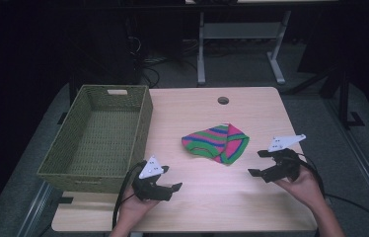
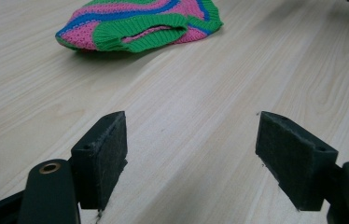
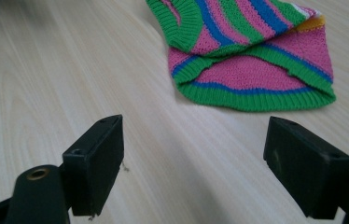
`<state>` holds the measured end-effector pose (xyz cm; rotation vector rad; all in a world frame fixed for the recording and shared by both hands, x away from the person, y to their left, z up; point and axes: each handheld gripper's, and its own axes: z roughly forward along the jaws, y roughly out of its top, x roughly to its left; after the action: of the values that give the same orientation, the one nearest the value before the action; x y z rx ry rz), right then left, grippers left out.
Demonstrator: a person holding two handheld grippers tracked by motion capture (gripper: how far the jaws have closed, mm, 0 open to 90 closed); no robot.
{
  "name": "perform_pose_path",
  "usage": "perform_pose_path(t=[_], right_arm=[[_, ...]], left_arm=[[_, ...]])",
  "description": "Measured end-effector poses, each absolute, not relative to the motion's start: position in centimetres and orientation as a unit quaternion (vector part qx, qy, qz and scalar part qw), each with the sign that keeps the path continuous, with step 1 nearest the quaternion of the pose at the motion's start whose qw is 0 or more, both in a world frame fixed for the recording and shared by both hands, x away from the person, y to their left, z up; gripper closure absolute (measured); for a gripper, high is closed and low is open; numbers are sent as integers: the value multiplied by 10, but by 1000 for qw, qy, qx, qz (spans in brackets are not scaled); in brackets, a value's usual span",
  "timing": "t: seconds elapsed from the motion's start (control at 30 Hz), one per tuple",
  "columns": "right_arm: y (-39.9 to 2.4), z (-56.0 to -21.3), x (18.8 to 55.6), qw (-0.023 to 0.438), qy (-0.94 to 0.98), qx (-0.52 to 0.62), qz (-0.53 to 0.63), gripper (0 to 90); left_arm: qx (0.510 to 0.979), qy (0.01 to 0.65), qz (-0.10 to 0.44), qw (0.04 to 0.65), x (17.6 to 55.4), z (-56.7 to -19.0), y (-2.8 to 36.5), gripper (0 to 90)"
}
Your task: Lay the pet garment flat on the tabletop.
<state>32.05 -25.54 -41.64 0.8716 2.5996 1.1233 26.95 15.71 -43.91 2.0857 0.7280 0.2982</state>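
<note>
While sitting folded mid-bench (image 1: pixel 251 197), striped knit hat (image 1: pixel 215 143), nothing touching it. Left hand-held gripper (image 1: pixel 171 183) low near the front edge, jaws spread wide, nothing between them; same deal with the right hand-held gripper (image 1: pixel 257 163), just right of the hat. Green woven basket (image 1: pixel 143 123) over at the left.
</note>
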Motion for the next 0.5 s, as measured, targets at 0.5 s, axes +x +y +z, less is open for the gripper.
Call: perform_pose_path(t=[0.5], right_arm=[[-224, -411, 367, 69, 889, 286, 351, 205]], left_arm=[[837, 295, 119, 446, 271, -438, 160, 246]])
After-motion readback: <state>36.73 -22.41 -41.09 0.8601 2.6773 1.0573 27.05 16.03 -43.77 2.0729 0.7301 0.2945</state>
